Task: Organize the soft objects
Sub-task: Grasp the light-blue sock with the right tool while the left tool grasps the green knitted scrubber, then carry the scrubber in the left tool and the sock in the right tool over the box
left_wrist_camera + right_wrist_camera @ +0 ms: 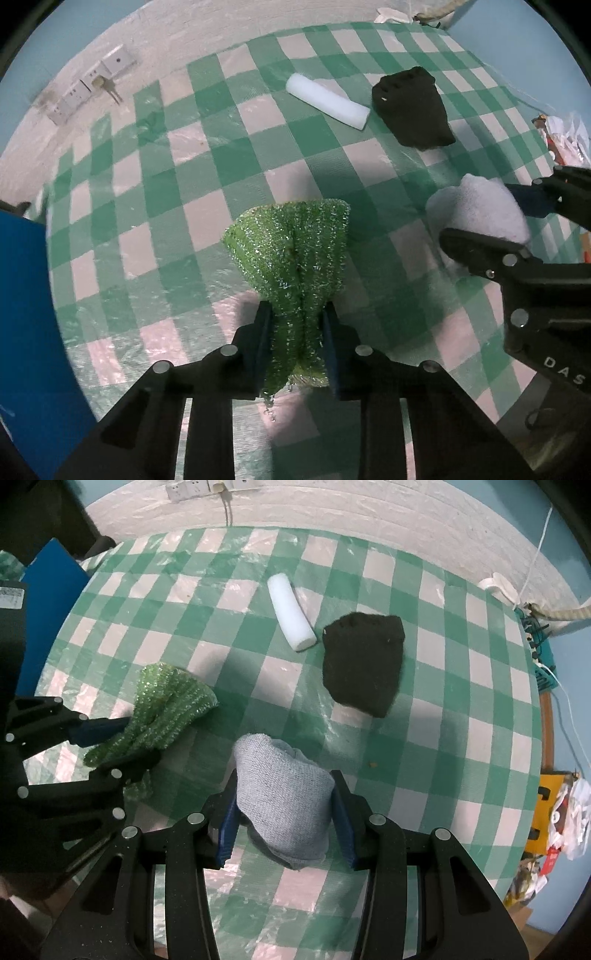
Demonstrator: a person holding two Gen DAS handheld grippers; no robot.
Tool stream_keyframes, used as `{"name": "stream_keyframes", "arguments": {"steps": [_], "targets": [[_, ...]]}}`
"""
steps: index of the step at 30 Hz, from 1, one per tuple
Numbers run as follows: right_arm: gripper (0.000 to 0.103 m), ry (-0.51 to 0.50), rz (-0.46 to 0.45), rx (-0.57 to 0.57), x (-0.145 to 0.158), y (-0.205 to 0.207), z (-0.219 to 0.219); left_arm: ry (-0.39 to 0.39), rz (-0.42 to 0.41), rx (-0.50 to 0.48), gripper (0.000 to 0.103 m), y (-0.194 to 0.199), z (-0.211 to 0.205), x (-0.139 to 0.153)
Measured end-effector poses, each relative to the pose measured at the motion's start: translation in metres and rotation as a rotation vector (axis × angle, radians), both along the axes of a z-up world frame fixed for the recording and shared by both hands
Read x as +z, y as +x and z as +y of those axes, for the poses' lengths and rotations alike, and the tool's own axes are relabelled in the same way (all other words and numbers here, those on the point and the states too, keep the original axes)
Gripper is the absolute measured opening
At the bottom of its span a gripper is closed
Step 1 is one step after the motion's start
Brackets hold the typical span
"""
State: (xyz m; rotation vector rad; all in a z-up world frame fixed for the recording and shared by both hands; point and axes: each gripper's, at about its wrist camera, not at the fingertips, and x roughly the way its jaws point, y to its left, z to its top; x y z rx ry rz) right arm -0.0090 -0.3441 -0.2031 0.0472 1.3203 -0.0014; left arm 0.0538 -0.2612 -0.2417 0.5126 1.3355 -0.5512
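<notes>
My left gripper (pixel 295 314) is shut on a sparkly green scrubber cloth (pixel 291 251) and pinches its near end; the cloth also shows in the right wrist view (pixel 166 709). My right gripper (pixel 284 786) is shut on a folded pale grey cloth (pixel 284 797), seen at the right of the left wrist view (pixel 480 210). A white foam roll (pixel 327 100) (pixel 290 613) and a black cloth (pixel 413 109) (pixel 364 661) lie side by side farther back on the green checked tablecloth (pixel 207 206).
A blue box (pixel 26 332) (pixel 48 602) stands at the table's left edge. A power strip (pixel 88 81) lies by the wall behind. Clutter (pixel 554 812) sits off the table's right edge. The two grippers are close together near the front.
</notes>
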Motion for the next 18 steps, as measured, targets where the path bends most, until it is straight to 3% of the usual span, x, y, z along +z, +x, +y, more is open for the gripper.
{"name": "stream_keyframes", "arguments": {"steps": [7,18], "targets": [[0.045,0.000,-0.025,0.010,0.015,-0.004,0.015,0.014,-0.107,-0.018,0.025,-0.006,0.013,0.022],[0.045,-0.001,-0.079,0.029,0.041,0.000,0.027,-0.013,-0.204,0.022,0.025,-0.014,0.039,0.066]]}}
